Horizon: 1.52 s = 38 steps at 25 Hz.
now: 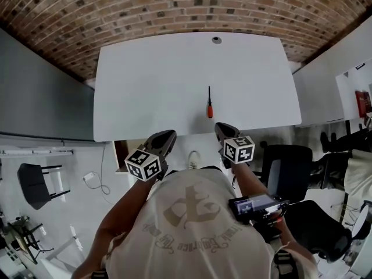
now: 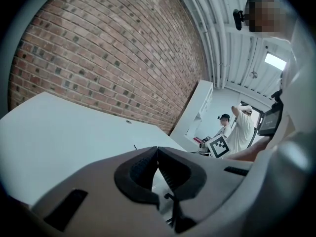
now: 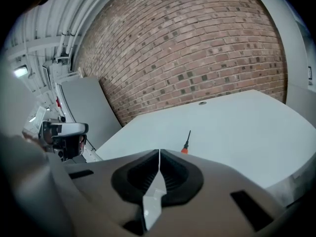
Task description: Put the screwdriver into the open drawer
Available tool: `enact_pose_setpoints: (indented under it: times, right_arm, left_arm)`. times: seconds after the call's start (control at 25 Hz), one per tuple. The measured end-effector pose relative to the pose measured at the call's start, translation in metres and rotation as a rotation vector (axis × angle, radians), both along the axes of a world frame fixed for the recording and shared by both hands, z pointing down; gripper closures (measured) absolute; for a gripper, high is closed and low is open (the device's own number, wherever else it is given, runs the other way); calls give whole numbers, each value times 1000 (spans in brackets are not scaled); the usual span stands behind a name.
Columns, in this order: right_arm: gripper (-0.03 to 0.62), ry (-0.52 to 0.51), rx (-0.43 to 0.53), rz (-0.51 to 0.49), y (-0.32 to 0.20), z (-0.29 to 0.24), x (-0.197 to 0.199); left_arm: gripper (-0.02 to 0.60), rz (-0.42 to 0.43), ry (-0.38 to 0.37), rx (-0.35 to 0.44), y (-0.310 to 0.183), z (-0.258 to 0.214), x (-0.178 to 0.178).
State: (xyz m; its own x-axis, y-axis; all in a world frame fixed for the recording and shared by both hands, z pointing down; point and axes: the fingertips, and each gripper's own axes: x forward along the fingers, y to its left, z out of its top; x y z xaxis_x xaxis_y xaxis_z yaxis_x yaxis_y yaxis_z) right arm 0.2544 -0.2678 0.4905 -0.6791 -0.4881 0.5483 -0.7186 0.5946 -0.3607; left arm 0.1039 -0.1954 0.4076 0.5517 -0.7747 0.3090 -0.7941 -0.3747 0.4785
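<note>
A screwdriver [image 1: 209, 106] with a red handle and a thin black shaft lies on the white table [image 1: 151, 80], close to its near edge and pointing away from me. Both grippers hover at that edge, just short of the table. My right gripper [image 1: 222, 130] is shut and empty, slightly right of the handle. In the right gripper view the screwdriver [image 3: 186, 143] shows just past the closed tips [image 3: 159, 153]. My left gripper [image 1: 167, 137] is also shut and empty, to the left. Its own view shows the meeting tips [image 2: 158, 148] and only the shaft [image 2: 135, 146]. A brown opening [image 1: 120, 151], possibly the drawer, sits under the table's left front.
A brick wall [image 1: 174, 7] runs behind the table, which has a round cable hole [image 1: 216, 39] near its far edge. Black office chairs [image 1: 290, 161] stand to the right, another chair [image 1: 38, 182] and a cable [image 1: 96, 179] on the floor to the left. Two people [image 2: 239, 127] stand far off.
</note>
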Motion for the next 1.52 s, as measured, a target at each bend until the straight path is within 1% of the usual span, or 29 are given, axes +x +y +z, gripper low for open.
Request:
enact_pose_setpoints:
  times: [0.2,0.4,0.72,1.2,1.28,1.32,1.36,1.52]
  right_arm:
    - [571,33,-31,-23,-22,17,0]
    - [569,51,-38,-75,-44,29,-9]
    - [569,76,-77,-109,-74,43,-19]
    - [565,125,-204,-98,-104,79,-25]
    - [550,132,-236,-100,-107,86,-28]
    - [511,138,-253,-101,-108,89,-29]
    - [489,147,-270,-101,-109,93,-30]
    - [485,185,-315,-83,-116,104,-32]
  left_arm:
    - [561,-23,1,-16,-16,8,3]
    - [561,-48,-5,-32,-33,17,3]
    - [561,-78,-12,-62,-54,30,1]
    - [561,-132,-13,-82,-72,40,-8]
    - [561,-141,-15,-84,-73,41,-11]
    - [561,-146,-16,-86,-73,41,-12]
    - [561,-151,-16,-87,-72,41,-13]
    - [561,-175,-17,-95,-71,39,-20]
